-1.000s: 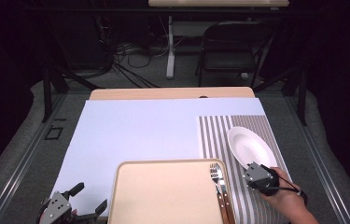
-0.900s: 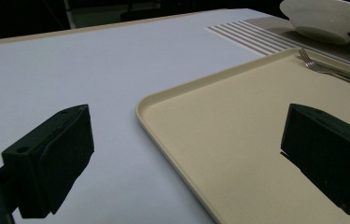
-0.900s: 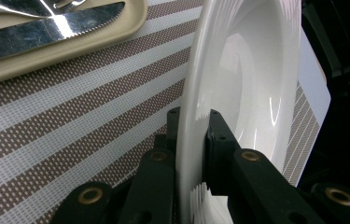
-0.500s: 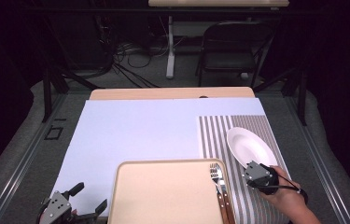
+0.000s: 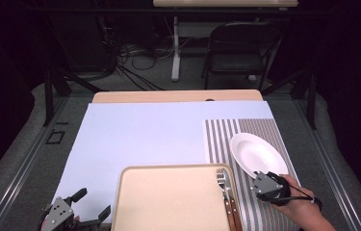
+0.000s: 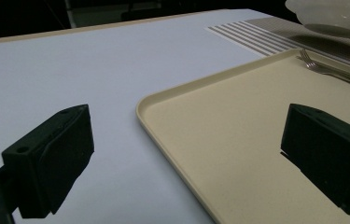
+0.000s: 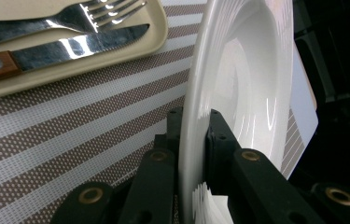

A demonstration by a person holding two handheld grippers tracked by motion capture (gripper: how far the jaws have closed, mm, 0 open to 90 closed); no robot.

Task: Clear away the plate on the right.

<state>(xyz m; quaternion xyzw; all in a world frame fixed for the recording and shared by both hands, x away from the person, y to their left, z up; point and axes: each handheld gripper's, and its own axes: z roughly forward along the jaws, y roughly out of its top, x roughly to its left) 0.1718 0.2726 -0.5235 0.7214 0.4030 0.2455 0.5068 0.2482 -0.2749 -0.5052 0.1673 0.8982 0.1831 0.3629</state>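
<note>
Evidently the right gripper pinched the white plate's near rim between its fingers, edge-on for carrying, over the striped placemat; the left gripper idled, fingers spread.

Right gripper is clamped tight, while left gripper rests with jaws spread wide

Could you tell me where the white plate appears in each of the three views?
High view: plate right of centre on the striped mat.
Left gripper view: top right corner.
Right gripper view: edge-on at centre, clamped by the right gripper.
Shared landmark: the fork on the tray.
</note>
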